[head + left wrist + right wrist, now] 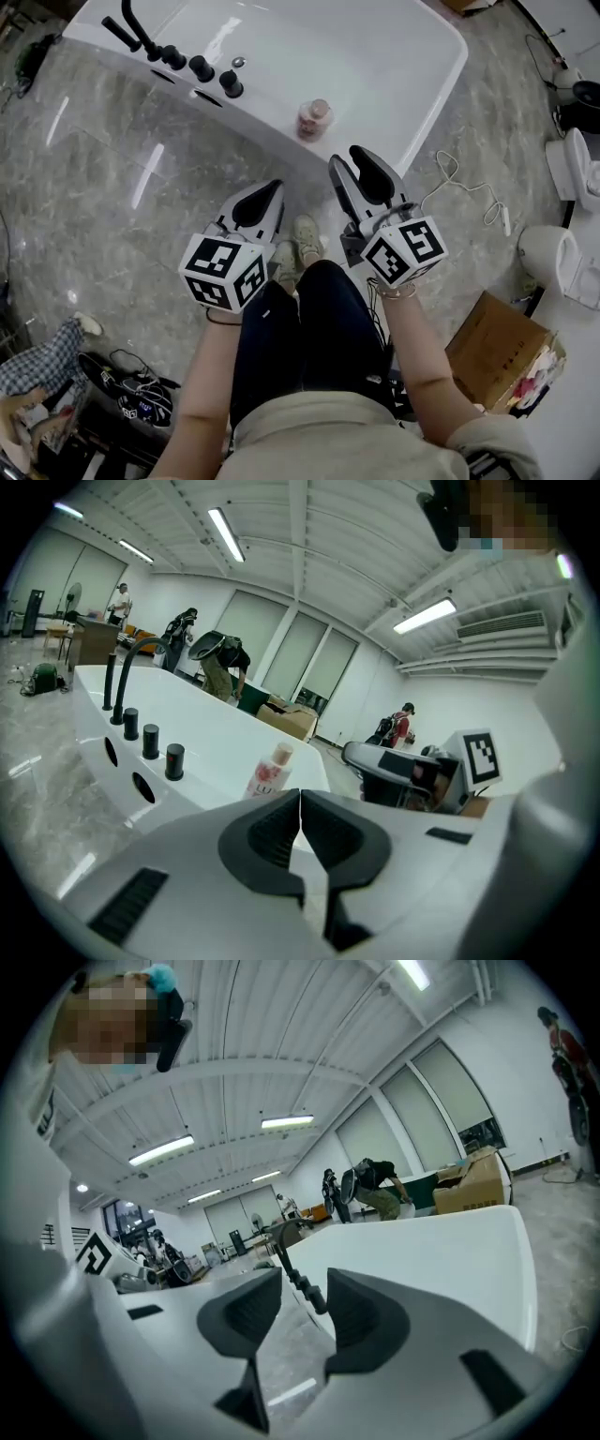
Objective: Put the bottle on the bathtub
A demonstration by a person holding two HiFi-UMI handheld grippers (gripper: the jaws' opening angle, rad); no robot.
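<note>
Pink-labelled bottle (313, 119) stands upright on white bathtub (412, 122) rim.

The left gripper (300, 797) has its jaws pressed together, with nothing between them. Past their tips, a pink-labelled bottle (271, 772) with a tan cap stands upright on the white bathtub's (216, 735) rim. Farther along that rim stand three black knobs (151, 742) and a curved black faucet (124, 672). The right gripper (375, 761) is beside the bathtub's near end.

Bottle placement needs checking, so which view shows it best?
The head view: the bottle stands whole on the bathtub rim. The left gripper view shows its upper part side-on behind the shut left tool; the right gripper view misses it.
</note>
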